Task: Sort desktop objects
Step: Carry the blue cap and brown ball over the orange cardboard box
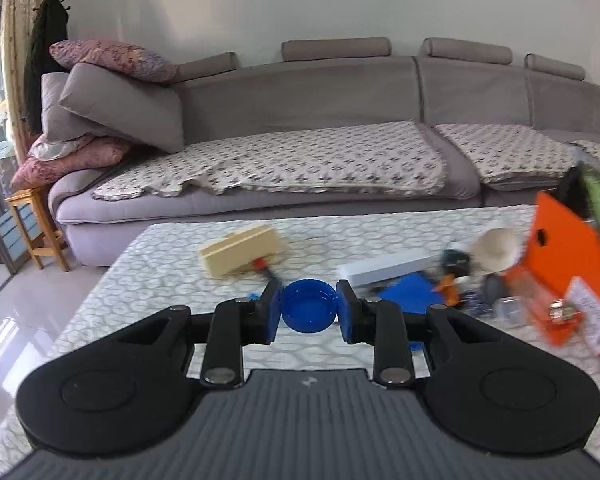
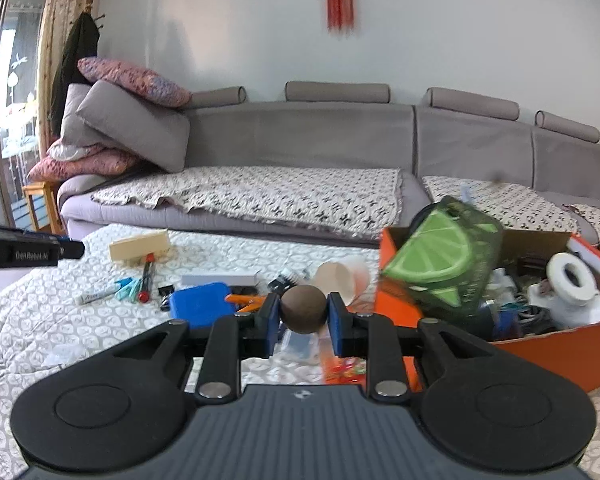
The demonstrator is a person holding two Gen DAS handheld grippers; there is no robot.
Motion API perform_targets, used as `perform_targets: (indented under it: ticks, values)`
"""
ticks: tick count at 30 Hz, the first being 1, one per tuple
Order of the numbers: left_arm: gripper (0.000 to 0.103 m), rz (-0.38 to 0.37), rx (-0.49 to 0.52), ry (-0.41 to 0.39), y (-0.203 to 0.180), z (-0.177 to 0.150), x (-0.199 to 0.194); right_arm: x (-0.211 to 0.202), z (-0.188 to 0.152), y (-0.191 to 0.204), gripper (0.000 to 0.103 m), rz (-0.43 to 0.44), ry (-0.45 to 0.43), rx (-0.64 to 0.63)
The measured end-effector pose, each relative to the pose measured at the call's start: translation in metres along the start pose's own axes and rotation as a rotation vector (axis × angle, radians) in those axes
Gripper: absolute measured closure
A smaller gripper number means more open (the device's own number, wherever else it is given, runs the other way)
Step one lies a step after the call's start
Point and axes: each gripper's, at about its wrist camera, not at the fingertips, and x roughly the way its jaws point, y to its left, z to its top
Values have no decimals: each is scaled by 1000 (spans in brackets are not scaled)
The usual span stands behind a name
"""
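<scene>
Both grippers are closed on small things above the table (image 2: pixel 40 320): the left gripper (image 1: pixel 309 306) clamps a blue cap (image 1: pixel 309 305) between its pads, open side toward the camera, and the right gripper (image 2: pixel 303 312) clamps a brown ball (image 2: pixel 303 309). Behind the table runs a grey sofa (image 2: pixel 300 140). At the right stands an orange box (image 2: pixel 580 344) holding a green lime pack (image 2: pixel 444 264) and a tape roll (image 2: pixel 572 280). On the table lie a cream block (image 2: pixel 140 246), a blue case (image 2: pixel 200 304), a paper cup (image 2: pixel 340 276) on its side and a red marker (image 2: pixel 146 276).

Home living room: grey sectional sofa (image 2: pixel 300 152), stacked cushions (image 2: pixel 112 128), red wall tassel (image 2: pixel 340 0).
</scene>
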Motion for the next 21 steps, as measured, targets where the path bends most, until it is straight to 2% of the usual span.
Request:
perform_targets:
  ticks: [21]
  values:
    - [74,-208,66,-99,-129,33,-18,-28,8,-125,80,-214,-130,195]
